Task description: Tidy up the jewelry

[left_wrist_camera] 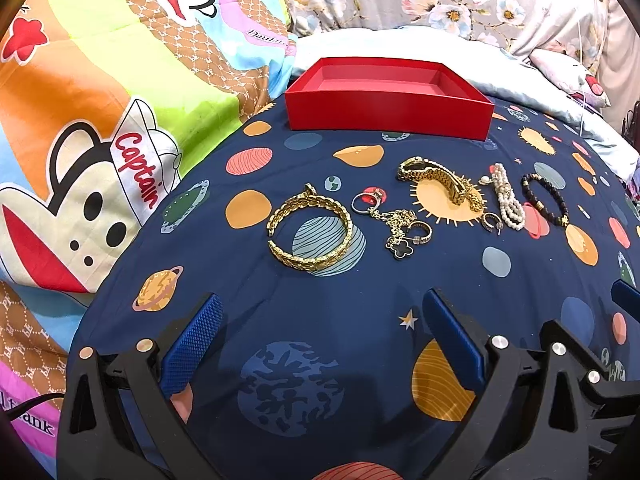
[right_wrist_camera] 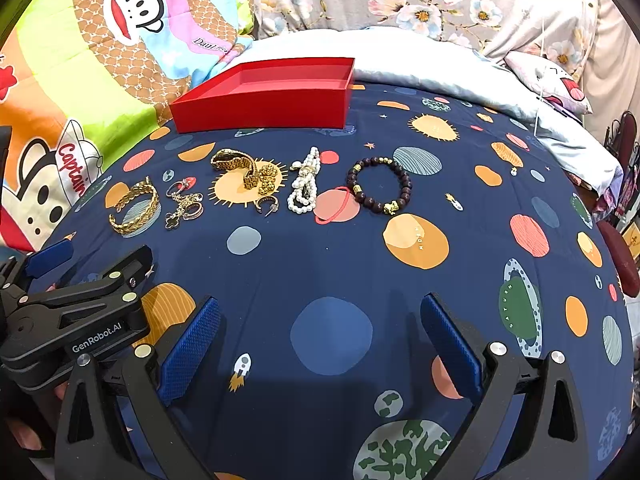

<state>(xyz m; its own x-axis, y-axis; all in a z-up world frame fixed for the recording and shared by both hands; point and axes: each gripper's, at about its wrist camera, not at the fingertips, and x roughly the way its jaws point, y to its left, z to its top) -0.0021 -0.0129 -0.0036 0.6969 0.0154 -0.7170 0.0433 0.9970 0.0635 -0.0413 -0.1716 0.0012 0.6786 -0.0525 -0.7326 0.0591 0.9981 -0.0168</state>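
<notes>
An empty red box (left_wrist_camera: 388,114) (right_wrist_camera: 264,106) sits at the far side of a navy planet-print bedspread. In front of it lies a row of jewelry: a gold cuff bangle (left_wrist_camera: 310,228) (right_wrist_camera: 134,209), a ring and gold chain with a black clover charm (left_wrist_camera: 394,226) (right_wrist_camera: 184,206), a gold watch (left_wrist_camera: 436,182) (right_wrist_camera: 240,168), a pearl strand (left_wrist_camera: 506,200) (right_wrist_camera: 305,186), and a dark bead bracelet (left_wrist_camera: 546,198) (right_wrist_camera: 379,184). My left gripper (left_wrist_camera: 320,336) is open and empty, short of the bangle. My right gripper (right_wrist_camera: 320,340) is open and empty, short of the bead bracelet.
A cartoon-monkey quilt (left_wrist_camera: 100,120) lies to the left. A pale blue duvet (right_wrist_camera: 420,64) and floral pillows (right_wrist_camera: 400,0) lie behind the box. The left gripper's body (right_wrist_camera: 72,312) shows at the lower left of the right wrist view.
</notes>
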